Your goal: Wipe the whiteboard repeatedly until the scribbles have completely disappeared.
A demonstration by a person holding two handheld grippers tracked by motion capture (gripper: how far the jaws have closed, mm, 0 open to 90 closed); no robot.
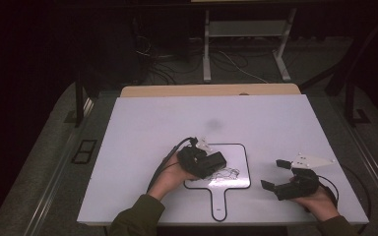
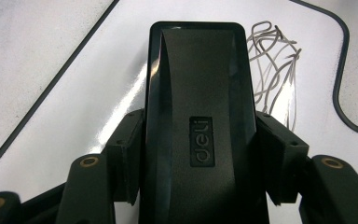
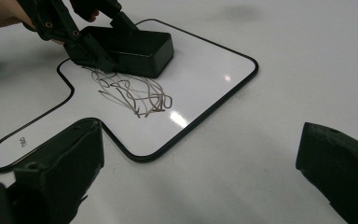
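Observation:
A small paddle-shaped whiteboard (image 1: 237, 151) with a black rim lies on the white table, its handle toward the person. Thin grey scribbles (image 1: 225, 173) mark its near half. My left gripper (image 1: 207, 164) is shut on a black eraser (image 1: 216, 159) that rests flat on the board's left part. In the left gripper view the pads (image 2: 127, 154) clamp both long sides of the eraser (image 2: 198, 121), with the scribbles (image 2: 272, 70) just beside it. My right gripper (image 1: 274, 174) rests on the table right of the board, jaws wide open and empty; its view shows the eraser (image 3: 135, 46) and scribbles (image 3: 130, 93).
The white table top (image 1: 152, 128) reaches well beyond the board on every side. A wooden strip (image 1: 211, 90) lines its far edge. Beyond it are a stand's metal legs (image 1: 206, 49) and floor cables. Each gripper trails a cable toward the near edge.

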